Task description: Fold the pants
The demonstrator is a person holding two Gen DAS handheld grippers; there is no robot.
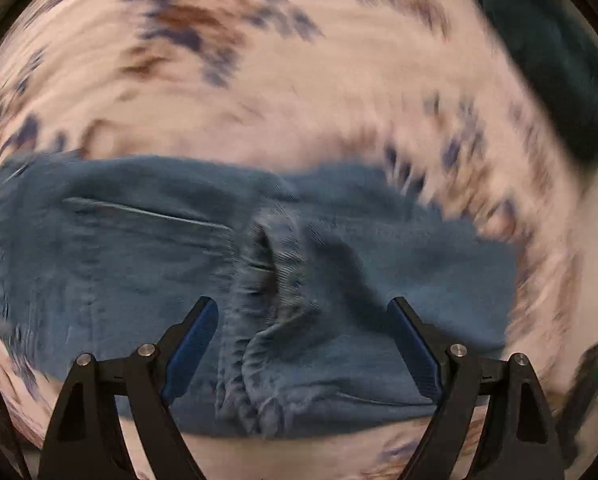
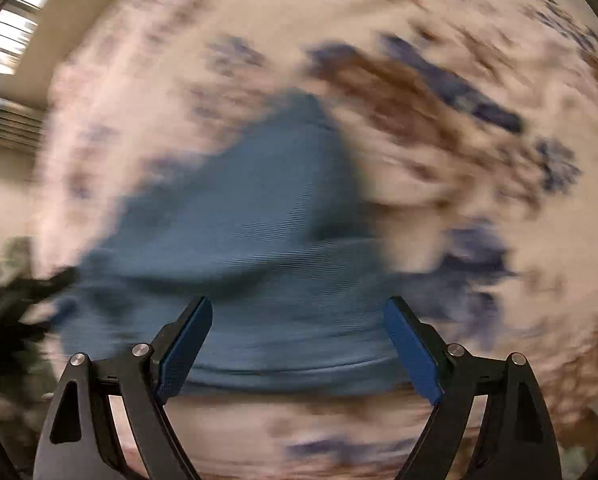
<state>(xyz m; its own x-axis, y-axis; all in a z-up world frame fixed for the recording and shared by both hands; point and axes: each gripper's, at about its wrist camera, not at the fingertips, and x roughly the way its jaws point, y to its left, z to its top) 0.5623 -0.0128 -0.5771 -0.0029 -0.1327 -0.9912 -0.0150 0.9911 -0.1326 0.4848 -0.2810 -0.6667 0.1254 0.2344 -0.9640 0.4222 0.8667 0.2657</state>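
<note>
Blue denim pants (image 1: 147,264) lie on a white floral sheet (image 1: 299,92). In the left wrist view they spread across the frame with a bunched ridge of fabric (image 1: 267,304) in the middle and a pocket seam at the left. My left gripper (image 1: 301,308) is open above that ridge, holding nothing. In the right wrist view the pants (image 2: 251,248) show as a blurred blue heap. My right gripper (image 2: 297,308) is open above their near edge, holding nothing. Both views are motion-blurred.
The sheet (image 2: 459,160) has blue and brown flower prints and surrounds the pants. A dark teal object (image 1: 555,72) lies at the upper right of the left wrist view. A window (image 2: 7,36) and a dark blurred shape (image 2: 11,304), possibly the other gripper, show at the left of the right wrist view.
</note>
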